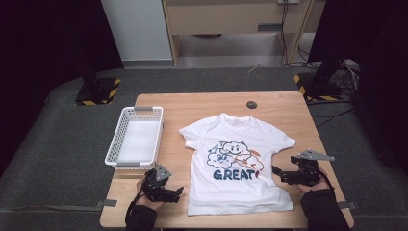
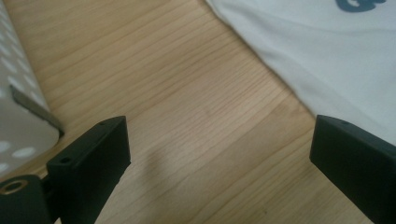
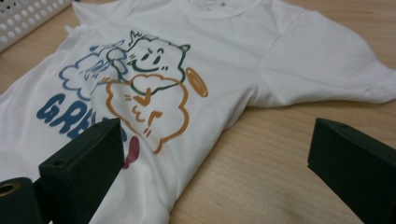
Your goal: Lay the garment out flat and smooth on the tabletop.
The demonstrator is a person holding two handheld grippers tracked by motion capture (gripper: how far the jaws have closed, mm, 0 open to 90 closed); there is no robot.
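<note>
White T-shirt (image 1: 238, 161): flat, frame centre on the desk (image 1: 284, 103), basket (image 1: 135, 137) left. Your left tool (image 1: 179, 191) and right tool (image 1: 276, 171) flank it, jaws apart, empty. Likely a fold: pinch fabric only, both sides evenly.

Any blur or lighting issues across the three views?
High view: wooden table evenly lit, surroundings dark, white printed T-shirt sharp. Left gripper view: soft overall, white perforated plastic basket blurred at the edge. Right gripper view: shirt print crisp, near black jaws soft.
</note>
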